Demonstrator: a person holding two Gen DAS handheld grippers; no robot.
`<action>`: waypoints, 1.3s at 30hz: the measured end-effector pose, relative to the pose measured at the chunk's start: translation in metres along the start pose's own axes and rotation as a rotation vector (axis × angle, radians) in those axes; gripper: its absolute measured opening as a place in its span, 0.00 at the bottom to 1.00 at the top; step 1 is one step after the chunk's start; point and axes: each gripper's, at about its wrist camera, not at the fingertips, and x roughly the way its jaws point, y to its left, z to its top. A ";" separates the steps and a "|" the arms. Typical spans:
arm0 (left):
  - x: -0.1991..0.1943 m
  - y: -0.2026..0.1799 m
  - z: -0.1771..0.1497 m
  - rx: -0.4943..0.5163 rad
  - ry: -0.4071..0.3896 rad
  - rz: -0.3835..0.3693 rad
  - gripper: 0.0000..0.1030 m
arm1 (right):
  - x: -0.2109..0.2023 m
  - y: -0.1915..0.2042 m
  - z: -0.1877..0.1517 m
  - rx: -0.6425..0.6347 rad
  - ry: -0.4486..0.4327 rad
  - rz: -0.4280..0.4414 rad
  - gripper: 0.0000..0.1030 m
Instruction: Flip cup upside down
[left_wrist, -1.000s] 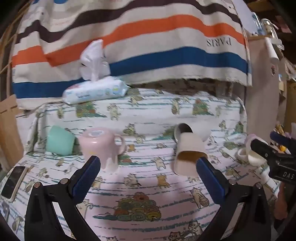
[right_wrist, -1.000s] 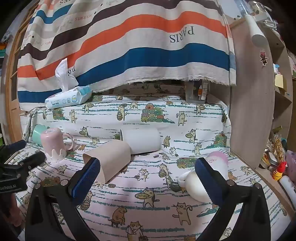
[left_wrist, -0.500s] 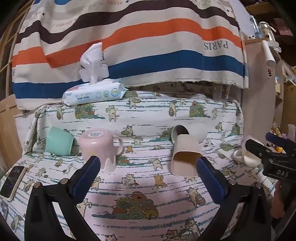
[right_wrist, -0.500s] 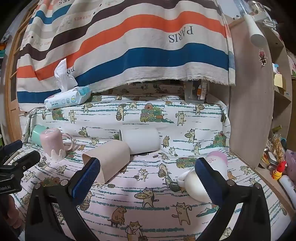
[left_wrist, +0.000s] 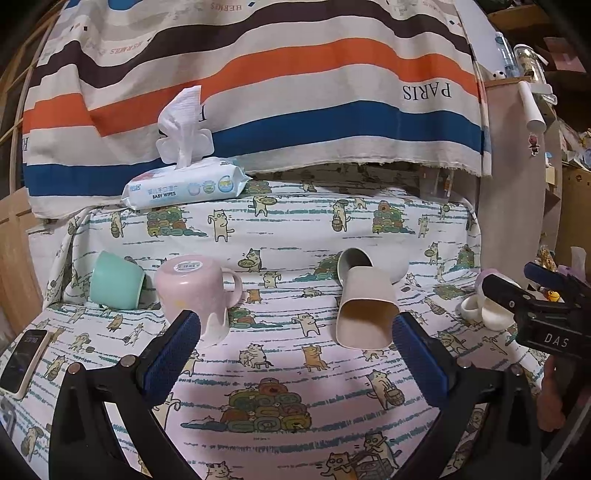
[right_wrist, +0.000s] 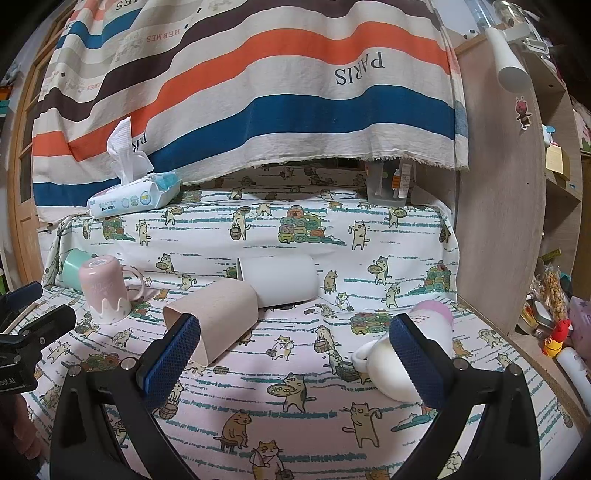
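Left wrist view shows the pink mug (left_wrist: 194, 291) standing upside down near the left edge of the cat-print cloth (left_wrist: 295, 369), its lower rim partly hidden behind one blue pad of the left gripper (left_wrist: 293, 354), whose jaws are spread wide and hold nothing. A mint cup (left_wrist: 114, 280) lies just beside it. Mid-cloth, a beige cup (left_wrist: 364, 314) lies on its side, covering part of a white cup (right_wrist: 280, 278). The right gripper (right_wrist: 295, 354), equally wide apart and empty, half hides a pink-and-white mug (right_wrist: 410, 350) near the right edge.
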 end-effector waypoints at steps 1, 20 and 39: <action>0.000 0.000 0.000 -0.001 0.000 -0.001 1.00 | 0.000 -0.001 0.000 0.000 0.000 0.000 1.00; 0.000 0.002 0.000 -0.006 0.003 0.009 1.00 | 0.000 -0.001 0.000 0.001 0.001 0.000 1.00; 0.000 0.003 0.000 -0.005 0.002 0.007 1.00 | 0.000 -0.005 -0.001 0.009 0.003 -0.014 1.00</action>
